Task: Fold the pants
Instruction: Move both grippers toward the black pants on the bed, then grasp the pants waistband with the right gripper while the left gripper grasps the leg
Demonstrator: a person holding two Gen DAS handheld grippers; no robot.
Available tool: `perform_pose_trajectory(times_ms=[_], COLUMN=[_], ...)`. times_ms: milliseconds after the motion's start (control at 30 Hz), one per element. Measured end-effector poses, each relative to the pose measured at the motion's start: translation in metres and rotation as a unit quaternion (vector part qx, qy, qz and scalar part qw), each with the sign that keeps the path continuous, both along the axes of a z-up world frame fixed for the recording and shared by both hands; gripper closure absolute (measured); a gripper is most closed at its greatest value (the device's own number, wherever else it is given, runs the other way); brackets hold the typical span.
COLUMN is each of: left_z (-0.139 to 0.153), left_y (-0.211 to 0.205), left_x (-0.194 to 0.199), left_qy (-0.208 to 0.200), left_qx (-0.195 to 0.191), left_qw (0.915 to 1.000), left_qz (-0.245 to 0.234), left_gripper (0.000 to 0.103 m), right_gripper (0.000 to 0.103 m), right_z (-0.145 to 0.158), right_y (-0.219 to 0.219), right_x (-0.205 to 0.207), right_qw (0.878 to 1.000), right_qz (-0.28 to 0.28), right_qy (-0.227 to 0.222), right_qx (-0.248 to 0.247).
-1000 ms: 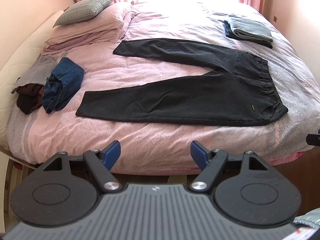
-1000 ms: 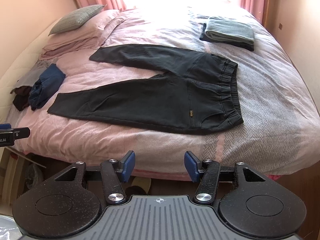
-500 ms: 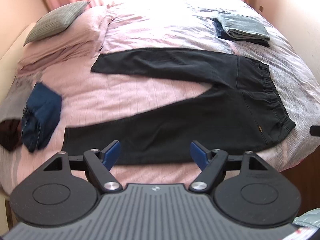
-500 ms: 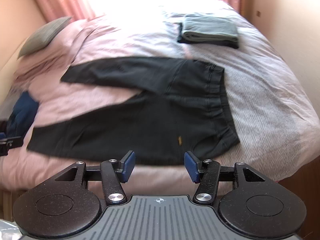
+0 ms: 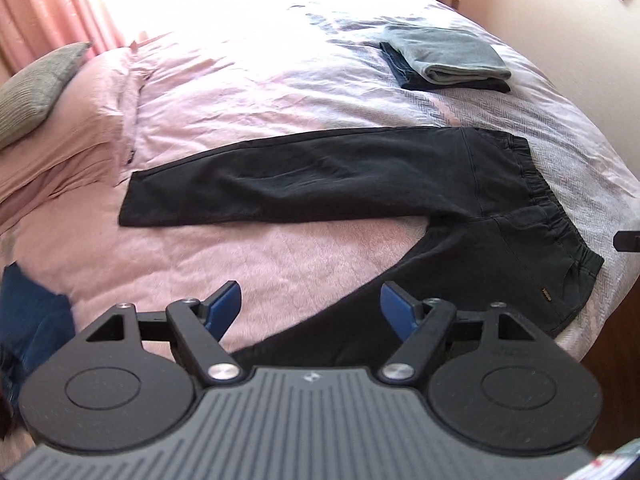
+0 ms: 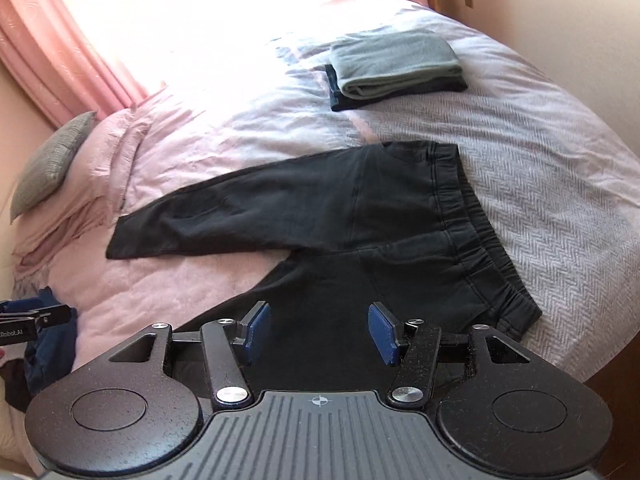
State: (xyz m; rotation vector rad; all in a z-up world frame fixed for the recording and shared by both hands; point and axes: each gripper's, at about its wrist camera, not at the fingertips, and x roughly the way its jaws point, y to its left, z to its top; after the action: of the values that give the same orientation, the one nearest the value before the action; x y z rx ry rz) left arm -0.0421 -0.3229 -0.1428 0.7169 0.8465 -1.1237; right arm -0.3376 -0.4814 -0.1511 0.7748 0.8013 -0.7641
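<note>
Dark grey pants [image 5: 360, 176] lie spread flat on the pink bed cover, legs splayed toward the left, elastic waistband [image 5: 552, 208] at the right. My left gripper [image 5: 311, 306] hangs open over the near leg, with nothing between its blue pads. In the right wrist view the same pants [image 6: 320, 208] fill the middle. My right gripper [image 6: 320, 332] is open above the seat and near leg, close to the waistband [image 6: 480, 236], holding nothing. The near leg's hem is hidden behind both gripper bodies.
A folded stack of grey-green and dark clothes [image 5: 448, 60] sits far right on the bed. A grey pillow [image 5: 36, 88] lies at the left, over pink pillows. A blue garment [image 5: 32, 320] is heaped at the left edge. Pink curtains [image 6: 60, 60] hang behind.
Both grippers have moved forward and down over the bed, so the pants are much nearer and the near leg now lies under them. Both views have rolled. The jaws stayed open.
</note>
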Motion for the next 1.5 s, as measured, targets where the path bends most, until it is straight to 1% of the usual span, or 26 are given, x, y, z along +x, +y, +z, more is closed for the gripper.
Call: perform_pose_trajectory(times_ms=[100,233,300,367,467,567,633,733,833,900,933,1067,1133,1200,1233,1267,1300,1333,1367,1400,1433,1500], left_z=[-0.023,-0.049,-0.063,-0.081,-0.110,-0.141,-0.162,-0.188,-0.212,-0.225,-0.230,-0.248,-0.256,-0.261,-0.263,-0.264,-0.265,-0.266,-0.266,-0.266,-0.262,-0.253], left_y=[-0.021,-0.052,-0.069,-0.090,-0.126,-0.166,-0.196,-0.238,-0.273,-0.289,-0.296,-0.315,-0.320,-0.323,-0.325,-0.325,-0.324,-0.322,-0.319,-0.316,-0.313,-0.302], left_x=[0.020,0.046,0.058,0.069,0.086,0.101,0.110,0.120,0.130,0.137,0.141,0.153,0.160,0.165,0.167,0.167,0.164,0.160,0.156,0.154,0.151,0.145], left_qy=[0.017,0.032,0.038,0.035,0.031,0.012,-0.002,-0.025,-0.042,-0.038,-0.034,-0.032,-0.036,-0.026,-0.017,-0.011,-0.015,-0.033,-0.053,-0.065,-0.071,-0.088], left_qx=[-0.001,-0.011,-0.025,-0.033,-0.048,-0.063,-0.062,-0.066,-0.058,-0.047,-0.040,-0.009,0.008,0.018,0.022,0.026,0.028,0.027,0.025,0.022,0.014,-0.001], left_qw=[0.9996,0.9983,0.9967,0.9952,0.9921,0.9865,0.9816,0.9702,0.9608,0.9571,0.9544,0.9393,0.9357,0.9326,0.9326,0.9317,0.9293,0.9266,0.9251,0.9260,0.9291,0.9331], left_qz=[-0.021,-0.047,-0.067,-0.085,-0.111,-0.151,-0.181,-0.232,-0.268,-0.283,-0.294,-0.341,-0.351,-0.359,-0.360,-0.362,-0.368,-0.374,-0.375,-0.371,-0.363,-0.349], left_gripper=[0.029,0.029,0.029,0.030,0.032,0.036,0.040,0.041,0.042,0.044,0.047,0.047,0.046,0.047,0.052,0.060,0.064,0.074,0.090,0.094,0.095,0.097], right_gripper=[0.051,0.051,0.051,0.051,0.051,0.051,0.051,0.051,0.051,0.051,0.051,0.051,0.051,0.051,0.051,0.051,0.052,0.058,0.082,0.086,0.091,0.094], right_z=[-0.017,-0.036,-0.046,-0.059,-0.086,-0.117,-0.137,-0.159,-0.176,-0.186,-0.191,-0.210,-0.220,-0.228,-0.230,-0.232,-0.234,-0.233,-0.231,-0.229,-0.225,-0.217], right_y=[-0.021,-0.054,-0.073,-0.092,-0.128,-0.166,-0.194,-0.235,-0.270,-0.291,-0.300,-0.329,-0.338,-0.344,-0.346,-0.348,-0.348,-0.348,-0.345,-0.339,-0.332,-0.319], right_x=[0.004,0.011,0.017,0.024,0.038,0.059,0.075,0.098,0.121,0.135,0.142,0.171,0.181,0.186,0.187,0.188,0.188,0.187,0.186,0.186,0.184,0.181], right_qw=[1.000,1.000,1.000,0.999,0.997,0.992,0.988,0.979,0.970,0.965,0.963,0.950,0.944,0.939,0.938,0.938,0.938,0.937,0.934,0.932,0.927,0.923], right_qz=[-0.002,0.007,0.024,0.041,0.068,0.108,0.133,0.172,0.209,0.230,0.243,0.294,0.316,0.333,0.337,0.340,0.340,0.345,0.354,0.356,0.364,0.369], right_qy=[0.003,0.001,0.005,0.008,0.013,0.027,0.042,0.056,0.056,0.051,0.047,0.055,0.060,0.061,0.057,0.053,0.050,0.041,0.033,0.044,0.050,0.054], right_qx=[0.005,-0.007,-0.018,-0.032,-0.042,-0.058,-0.069,-0.094,-0.113,-0.112,-0.108,-0.088,-0.073,-0.059,-0.052,-0.044,-0.036,-0.029,-0.032,-0.054,-0.072,-0.095])
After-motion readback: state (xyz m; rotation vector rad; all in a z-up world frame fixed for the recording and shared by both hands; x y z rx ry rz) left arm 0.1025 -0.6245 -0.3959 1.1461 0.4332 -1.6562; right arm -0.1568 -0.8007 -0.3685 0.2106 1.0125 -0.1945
